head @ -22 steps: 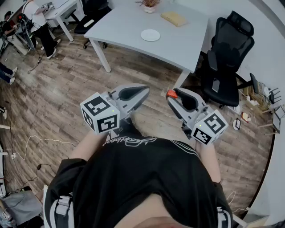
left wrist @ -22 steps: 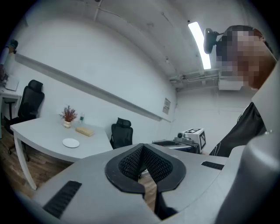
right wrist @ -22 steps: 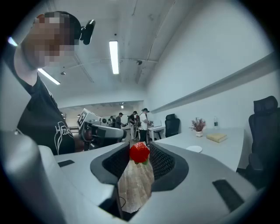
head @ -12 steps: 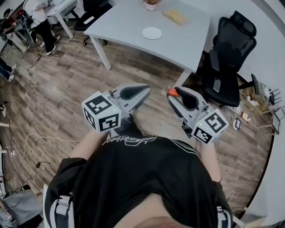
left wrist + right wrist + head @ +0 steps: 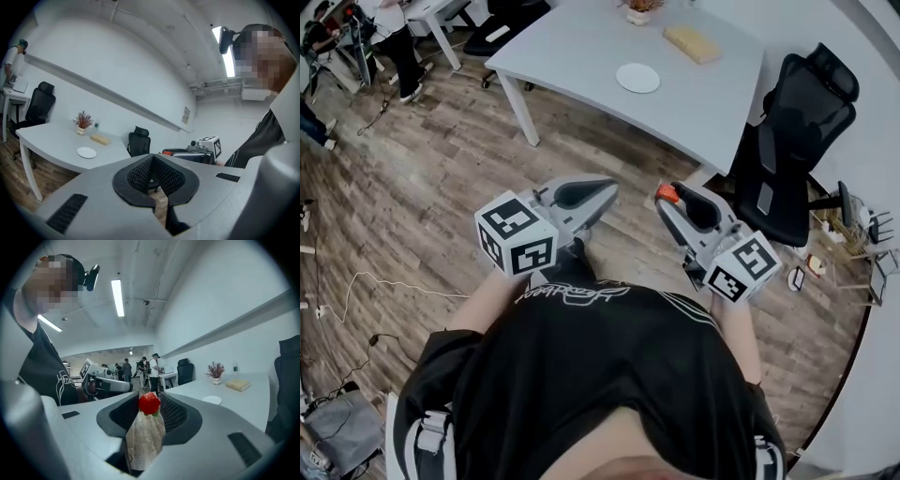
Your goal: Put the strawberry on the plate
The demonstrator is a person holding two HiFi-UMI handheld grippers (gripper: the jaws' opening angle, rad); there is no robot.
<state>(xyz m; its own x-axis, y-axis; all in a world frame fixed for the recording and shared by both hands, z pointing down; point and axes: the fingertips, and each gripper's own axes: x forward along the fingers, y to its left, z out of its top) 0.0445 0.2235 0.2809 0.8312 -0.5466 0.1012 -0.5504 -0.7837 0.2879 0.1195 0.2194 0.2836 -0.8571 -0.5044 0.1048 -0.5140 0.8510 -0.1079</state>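
The carrying step is under way: the person is standing well apart from the table (image 5: pixel 581 56), where the plate (image 5: pixel 637 78) is lying bare. The left gripper (image 5: pixel 607 190) is riding idle, its tips pressed together on nothing. The right gripper (image 5: pixel 667 198) is pinching the strawberry (image 5: pixel 149 403) at its very tips, in mid-air. The berry's long axis seems to be running along the jaws, with the leafy end facing the gripper's throat and the red tip pointing outward. The next move is probably calling for walking up, lowering over the plate and releasing.
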